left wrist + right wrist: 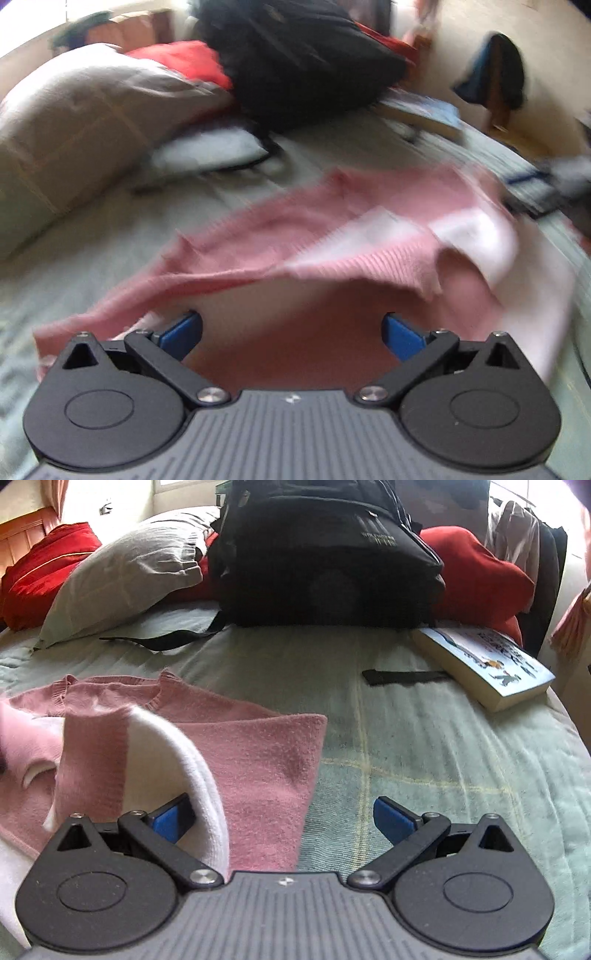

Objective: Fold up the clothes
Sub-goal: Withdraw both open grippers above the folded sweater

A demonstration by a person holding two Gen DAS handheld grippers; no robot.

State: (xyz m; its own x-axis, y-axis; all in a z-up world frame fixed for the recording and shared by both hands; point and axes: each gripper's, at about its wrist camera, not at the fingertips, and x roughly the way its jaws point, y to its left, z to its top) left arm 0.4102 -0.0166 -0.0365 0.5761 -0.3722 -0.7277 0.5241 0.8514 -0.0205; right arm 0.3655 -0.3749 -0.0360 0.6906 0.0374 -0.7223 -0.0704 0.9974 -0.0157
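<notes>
The left gripper stood with its blue-padded jaws spread wide, nothing between them, hovering close over the pink and white knitted sweater. That view was smeared by motion blur, so fine detail of the cloth could not be read. The sweater lay spread on the pale green checked bedspread, stretching from the near left toward the far right, with a ribbed pink edge raised above the fabric under it.

The right gripper was also wide open and gripped nothing. A white ribbed fold of the sweater stood up just inside its left finger, touching the blue pad, while the right finger hung over bare bedspread. In this view the sweater filled the near left, its neckline toward the far side.

At the far end of the bed sat a black fabric backpack, with a grey pillow to its left and red cloth on both sides. A thick paperback book with a blue illustrated cover lay to the far right, a short black strap just beside it.
</notes>
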